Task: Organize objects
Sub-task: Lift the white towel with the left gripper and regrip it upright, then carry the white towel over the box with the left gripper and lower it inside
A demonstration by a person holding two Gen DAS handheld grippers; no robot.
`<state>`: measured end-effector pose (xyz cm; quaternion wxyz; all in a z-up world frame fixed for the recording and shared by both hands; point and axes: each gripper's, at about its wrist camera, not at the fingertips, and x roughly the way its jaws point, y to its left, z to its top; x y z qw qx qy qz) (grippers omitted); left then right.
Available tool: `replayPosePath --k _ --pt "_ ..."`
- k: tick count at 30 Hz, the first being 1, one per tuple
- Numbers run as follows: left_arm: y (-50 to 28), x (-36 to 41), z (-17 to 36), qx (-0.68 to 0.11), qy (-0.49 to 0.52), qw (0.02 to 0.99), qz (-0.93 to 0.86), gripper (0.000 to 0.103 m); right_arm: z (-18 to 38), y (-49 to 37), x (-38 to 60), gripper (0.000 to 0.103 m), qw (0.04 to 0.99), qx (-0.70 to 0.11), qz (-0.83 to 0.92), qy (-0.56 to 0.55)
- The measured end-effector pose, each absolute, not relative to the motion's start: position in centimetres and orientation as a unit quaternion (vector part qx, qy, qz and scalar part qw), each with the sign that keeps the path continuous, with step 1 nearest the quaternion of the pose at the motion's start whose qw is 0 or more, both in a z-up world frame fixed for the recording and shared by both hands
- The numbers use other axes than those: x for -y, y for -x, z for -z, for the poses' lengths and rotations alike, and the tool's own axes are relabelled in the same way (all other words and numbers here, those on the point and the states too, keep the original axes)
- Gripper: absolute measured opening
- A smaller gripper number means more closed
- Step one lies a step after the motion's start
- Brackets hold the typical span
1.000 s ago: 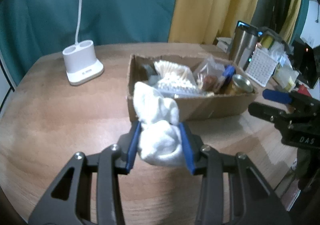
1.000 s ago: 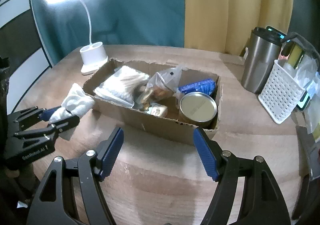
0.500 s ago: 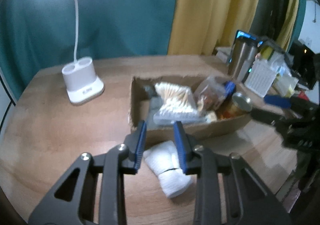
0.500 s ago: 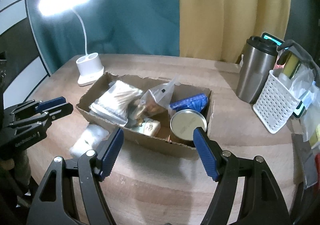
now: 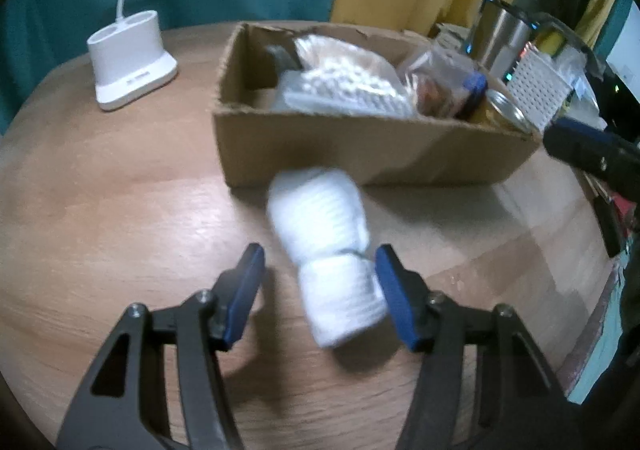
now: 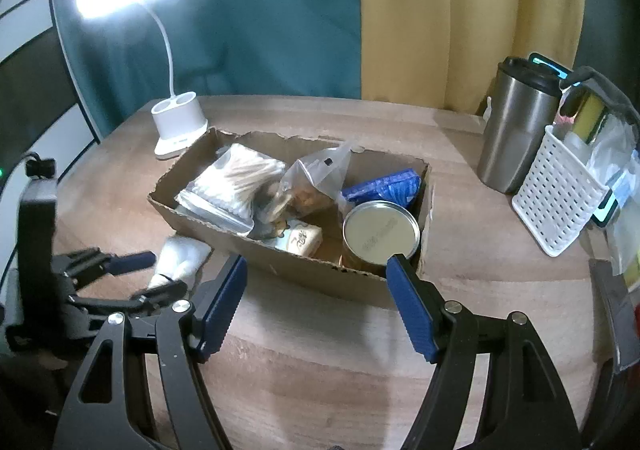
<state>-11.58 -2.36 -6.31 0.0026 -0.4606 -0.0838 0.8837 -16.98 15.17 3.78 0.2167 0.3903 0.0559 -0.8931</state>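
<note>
The white rolled cloth (image 5: 334, 246), lying near the cardboard box (image 5: 372, 149), is being straddled by the just-opening left gripper (image 5: 320, 274) for regrasping, while the right gripper (image 6: 316, 302) is held open.

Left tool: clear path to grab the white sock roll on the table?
Probably yes. The white sock roll lies on the table outside the cardboard box, already between the open jaws of the left tool, which have just been opening.

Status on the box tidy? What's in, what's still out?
Done: swab pack, snack bag, tin sit in the cardboard box. In hand: left gripper, jaws just opening, straddles the white sock roll on the table. Left: grip it, box it. Right gripper is open, empty.
</note>
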Motion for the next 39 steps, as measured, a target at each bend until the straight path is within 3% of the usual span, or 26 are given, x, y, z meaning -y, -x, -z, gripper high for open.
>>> replayPosePath --k 2,5,12,14,21,26,32,39 --pt "11.2 1.9 6.2 0.080 0.458 0.005 -0.886 0.042 -3.8 16.9 -15.4 0.075 0.215 -0.056 0.894 -0.390" --pt "10.9 1.8 5.8 0.077 0.450 0.006 -0.890 0.036 -3.8 16.8 -15.7 0.075 0.211 -0.053 0.895 -0.389" --pt "9.5 2.0 3.1 0.075 0.418 0.006 -0.906 0.033 -4.2 16.2 -15.8 0.075 0.212 -0.054 0.897 -0.384" --pt "9.3 2.1 2.2 0.072 0.406 0.005 -0.911 0.028 -4.4 16.1 -15.8 0.075 0.213 -0.054 0.898 -0.382" --pt "9.8 2.6 3.0 0.069 0.422 -0.003 -0.904 0.030 -4.9 15.9 -15.6 0.075 0.213 -0.055 0.901 -0.375" --pt "10.5 2.7 5.7 0.055 0.450 -0.021 -0.891 0.043 -4.8 15.8 -15.8 0.075 0.212 -0.056 0.900 -0.377" --pt "10.9 1.9 6.6 0.049 0.453 0.005 -0.890 0.033 -4.7 16.0 -16.2 0.075 0.209 -0.053 0.899 -0.380" --pt "9.7 1.8 4.6 0.068 0.435 0.022 -0.898 0.031 -4.8 16.0 -16.5 0.075 0.206 -0.050 0.901 -0.380"
